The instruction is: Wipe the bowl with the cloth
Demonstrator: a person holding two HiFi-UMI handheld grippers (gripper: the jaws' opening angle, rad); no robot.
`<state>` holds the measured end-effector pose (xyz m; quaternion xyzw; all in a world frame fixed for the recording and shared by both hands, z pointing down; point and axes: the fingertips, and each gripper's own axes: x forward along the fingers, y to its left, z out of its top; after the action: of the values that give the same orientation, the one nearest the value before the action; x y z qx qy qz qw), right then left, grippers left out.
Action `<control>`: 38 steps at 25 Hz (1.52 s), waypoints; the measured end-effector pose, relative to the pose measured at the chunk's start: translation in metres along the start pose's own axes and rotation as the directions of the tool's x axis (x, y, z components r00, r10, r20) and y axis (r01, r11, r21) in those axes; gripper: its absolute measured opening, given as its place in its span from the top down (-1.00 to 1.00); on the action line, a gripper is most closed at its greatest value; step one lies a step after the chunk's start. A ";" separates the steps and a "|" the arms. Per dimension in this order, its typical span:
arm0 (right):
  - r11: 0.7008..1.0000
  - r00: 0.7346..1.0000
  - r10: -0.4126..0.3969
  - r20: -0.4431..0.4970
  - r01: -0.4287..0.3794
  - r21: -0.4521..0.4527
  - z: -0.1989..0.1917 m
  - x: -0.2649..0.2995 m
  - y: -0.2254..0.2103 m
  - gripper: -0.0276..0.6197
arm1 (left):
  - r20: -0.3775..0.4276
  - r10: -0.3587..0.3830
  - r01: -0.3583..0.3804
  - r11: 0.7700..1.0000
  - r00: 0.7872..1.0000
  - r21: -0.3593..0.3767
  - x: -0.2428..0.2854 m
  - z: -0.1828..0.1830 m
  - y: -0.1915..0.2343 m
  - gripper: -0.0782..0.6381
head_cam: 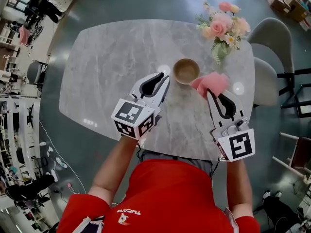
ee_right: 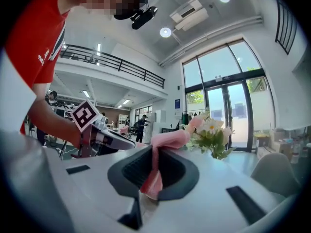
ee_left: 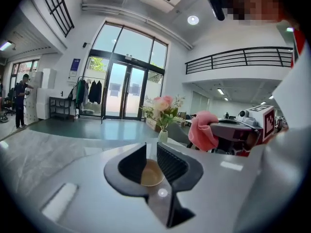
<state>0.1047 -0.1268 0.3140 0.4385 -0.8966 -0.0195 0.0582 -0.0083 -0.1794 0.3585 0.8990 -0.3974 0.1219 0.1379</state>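
Left gripper: jaws standing a little apart, gripping nothing. In the left gripper view the brown bowl is showing through the narrow gap between them. From the head view the bowl is sitting upright just past this gripper's tips and slightly to their right. Whether they touch, cannot tell.

Right gripper: jaws clamping on the pink cloth. One fold of the cloth is hanging down between the pads, and the rest is bunching out over the tips. The bunch is hovering just beside the bowl's rim, on the side away from the left gripper.

Both grippers are pointing across the grey marble table.

Beyond the bowl, ahead of the right gripper: a vase of pink flowers is standing near the table's far edge.

Past that: grey chairs are standing at the table's side.
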 end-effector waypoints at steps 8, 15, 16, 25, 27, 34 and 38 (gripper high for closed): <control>0.999 0.999 -0.018 -0.046 0.017 -0.029 -0.017 0.021 0.000 0.85 | -0.096 -0.001 -0.004 0.998 0.995 -0.056 0.032 -0.022 0.020 0.60; 0.998 0.996 -0.016 -0.091 0.011 -0.059 -0.034 0.044 0.004 0.85 | -0.192 -0.017 -0.006 0.993 0.981 -0.115 0.056 -0.043 0.038 0.52; 0.998 0.995 -0.016 -0.097 0.010 -0.061 -0.037 0.046 0.005 0.85 | -0.207 -0.015 -0.010 0.993 0.978 -0.119 0.059 -0.047 0.041 0.51; 0.996 0.990 -0.015 -0.143 0.002 -0.092 -0.053 0.064 0.004 0.85 | -0.338 -0.054 -0.012 0.982 0.939 -0.191 0.080 -0.077 0.056 0.46; 0.995 0.988 -0.014 -0.151 -0.002 -0.102 -0.055 0.067 0.005 0.85 | -0.362 -0.067 -0.013 0.977 0.930 -0.213 0.084 -0.083 0.059 0.45; 0.992 0.984 -0.019 -0.174 -0.004 -0.129 -0.063 0.072 0.009 0.85 | -0.435 -0.133 -0.005 0.953 0.891 -0.303 0.099 -0.102 0.066 0.45; 0.989 0.983 -0.020 -0.185 -0.007 -0.146 -0.070 0.073 0.008 0.85 | -0.473 -0.156 -0.018 0.939 0.867 -0.343 0.107 -0.112 0.067 0.45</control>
<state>0.0623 -0.1779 0.3901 0.4359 -0.8820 -0.0444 0.1734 -0.0005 -0.2572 0.5081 0.8147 -0.3309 0.2726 0.3904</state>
